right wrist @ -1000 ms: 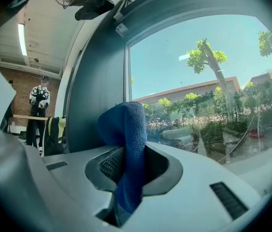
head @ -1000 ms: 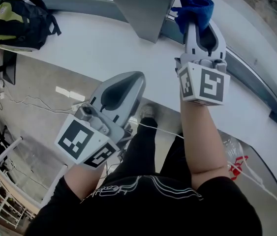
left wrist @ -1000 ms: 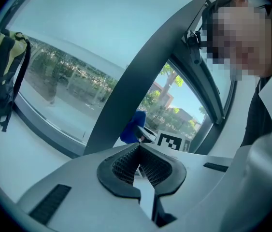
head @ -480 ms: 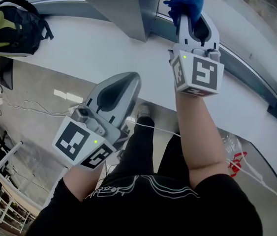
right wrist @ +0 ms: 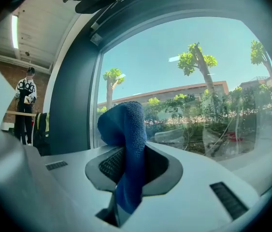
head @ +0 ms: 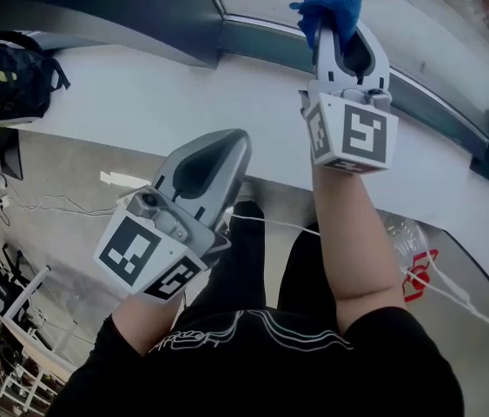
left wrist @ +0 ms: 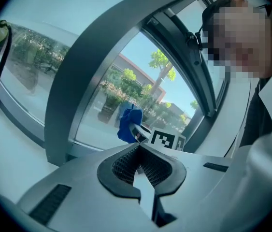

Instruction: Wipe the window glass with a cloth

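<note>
Spanning the far side of the scene, the window glass shows trees and buildings outside, with a dark frame post standing at its left. A white sill runs below it, and a black and yellow backpack sits on the sill's far left end. The left gripper hangs low over the sill's near edge, well apart from the glass, its jaws pressed together with nothing between them. The right gripper is raised toward the pane, its jaws pinching a blue cloth that bunches above their tips; whether the cloth touches the glass cannot be told.
</note>
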`<action>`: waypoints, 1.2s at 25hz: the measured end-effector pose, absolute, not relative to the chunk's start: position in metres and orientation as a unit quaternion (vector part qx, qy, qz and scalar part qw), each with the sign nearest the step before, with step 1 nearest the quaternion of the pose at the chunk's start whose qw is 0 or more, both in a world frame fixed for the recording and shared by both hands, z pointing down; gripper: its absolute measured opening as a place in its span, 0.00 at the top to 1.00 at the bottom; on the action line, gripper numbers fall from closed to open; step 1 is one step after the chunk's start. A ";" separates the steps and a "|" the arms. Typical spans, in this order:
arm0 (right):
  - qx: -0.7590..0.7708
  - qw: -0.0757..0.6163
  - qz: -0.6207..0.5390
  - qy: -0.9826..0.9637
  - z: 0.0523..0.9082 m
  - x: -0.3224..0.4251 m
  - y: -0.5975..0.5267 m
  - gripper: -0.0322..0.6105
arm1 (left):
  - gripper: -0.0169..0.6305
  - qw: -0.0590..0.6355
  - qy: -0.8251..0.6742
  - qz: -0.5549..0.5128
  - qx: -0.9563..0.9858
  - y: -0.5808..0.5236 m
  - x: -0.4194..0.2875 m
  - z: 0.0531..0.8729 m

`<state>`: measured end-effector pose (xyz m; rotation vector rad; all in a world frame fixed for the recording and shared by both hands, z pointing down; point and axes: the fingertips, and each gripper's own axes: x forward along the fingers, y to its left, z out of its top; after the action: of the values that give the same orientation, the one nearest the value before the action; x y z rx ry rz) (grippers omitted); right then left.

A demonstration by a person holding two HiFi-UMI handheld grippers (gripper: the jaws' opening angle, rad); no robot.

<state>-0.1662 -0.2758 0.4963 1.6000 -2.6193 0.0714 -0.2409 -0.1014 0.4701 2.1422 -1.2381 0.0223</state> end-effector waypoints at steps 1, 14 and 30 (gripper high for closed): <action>0.525 0.035 0.023 -0.850 0.496 -0.155 -0.276 0.85 | 0.96 0.327 -0.469 0.010 0.821 -0.103 -0.231 0.470; 0.567 0.043 0.014 -0.823 0.486 0.014 -0.277 0.85 | 0.96 0.333 -0.411 0.030 0.848 -0.115 -0.080 0.467; 0.614 0.040 0.007 -0.788 0.488 0.234 -0.268 0.85 | 0.96 0.323 -0.339 0.055 0.882 -0.113 0.117 0.476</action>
<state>0.2338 -0.2677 0.4884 1.8817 -2.4161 0.0205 0.1175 -0.1130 0.4756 2.3142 -0.8893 0.1446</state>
